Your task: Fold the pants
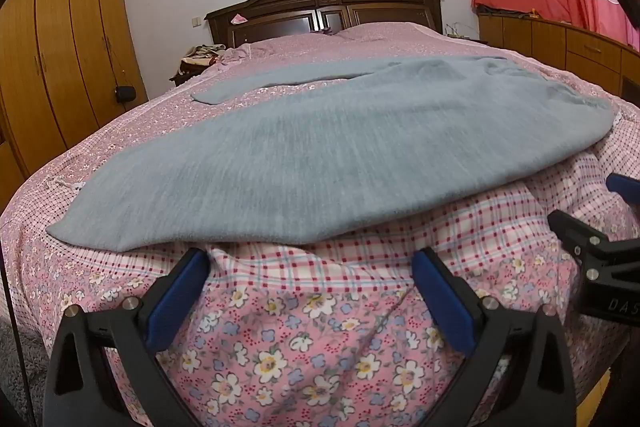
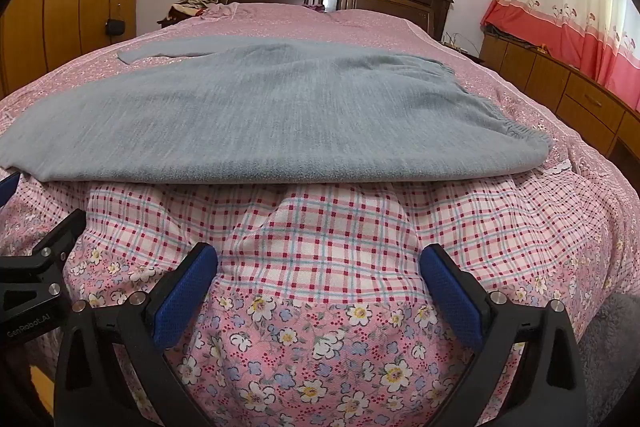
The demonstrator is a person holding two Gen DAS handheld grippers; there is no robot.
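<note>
Grey knit pants spread flat on the bed, both tongs poised at the near edge, nothing gripped yet

From the left: the left gripper stands with its jaws wide apart and empty, over the floral bedspread, just short of the near leg's hem end; the grey pants lie crosswise, legs running left, ribbed waistband at the right. The right gripper is likewise spread and empty, near the waist end. Folding looks not yet begun; the next move likely calls for pinching the near edge at both ends and carrying it over the far leg
</note>
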